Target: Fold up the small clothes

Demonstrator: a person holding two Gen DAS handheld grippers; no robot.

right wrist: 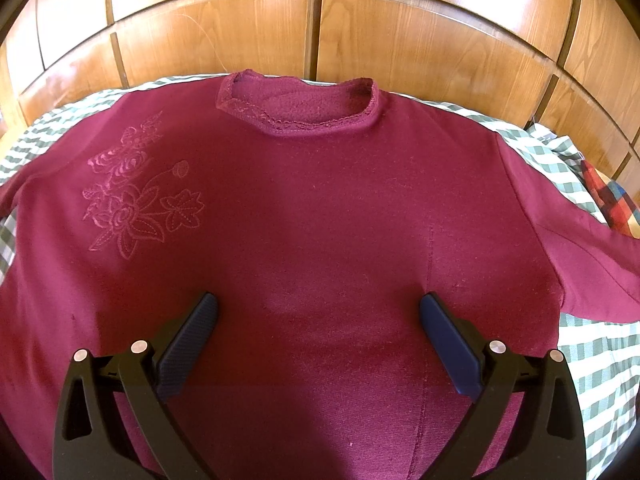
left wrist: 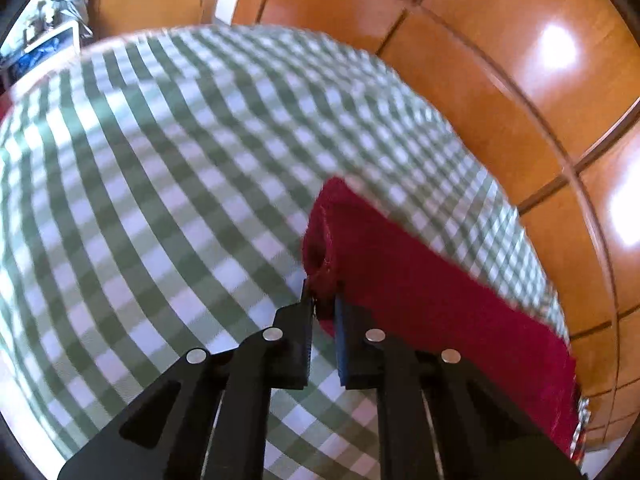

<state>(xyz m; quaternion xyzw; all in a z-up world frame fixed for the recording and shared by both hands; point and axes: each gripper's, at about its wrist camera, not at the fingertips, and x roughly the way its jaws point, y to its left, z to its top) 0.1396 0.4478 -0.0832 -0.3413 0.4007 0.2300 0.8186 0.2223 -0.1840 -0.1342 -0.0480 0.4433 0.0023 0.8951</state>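
Left gripper is clenched on the sleeve cuff, so I'd carry it toward 3 o'clock across the maroon sweater while the released right gripper hovers over its chest.

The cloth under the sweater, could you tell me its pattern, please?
Green-and-white checks; the cloth shows best in the left wrist view.

The maroon knit sweater looks soft and matt — stitched flowers raised on it. Under it lies woven green-checked cloth; behind the sweater, glossy orange-brown wooden panels.
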